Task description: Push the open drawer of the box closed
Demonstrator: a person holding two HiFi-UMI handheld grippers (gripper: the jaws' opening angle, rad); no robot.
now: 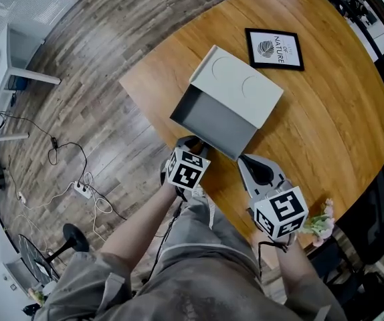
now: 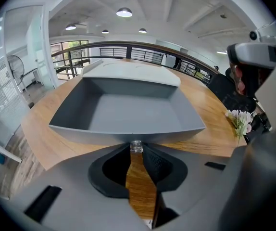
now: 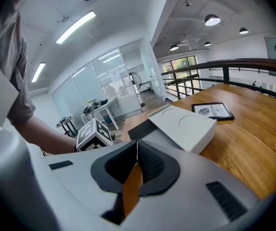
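Left gripper (image 2: pixel 136 150) nearest, jaws pinched to a slit on small clear knob (image 2: pixel 136 146) at front of grey drawer (image 2: pixel 104 129). Drawer stands pulled out of white box (image 1: pixel 239 85), empty, on round wood table (image 1: pixel 332 132). Right gripper (image 3: pixel 137 144) clenched, holding nothing, just R of drawer front. Framed print (image 1: pixel 274 48) beyond box reads "NATURE"; smaller txt illegible.

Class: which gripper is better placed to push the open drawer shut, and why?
Probably left: the left gripper meets the drawer head-on, jaws on its knob; the right gripper sits off to one side.
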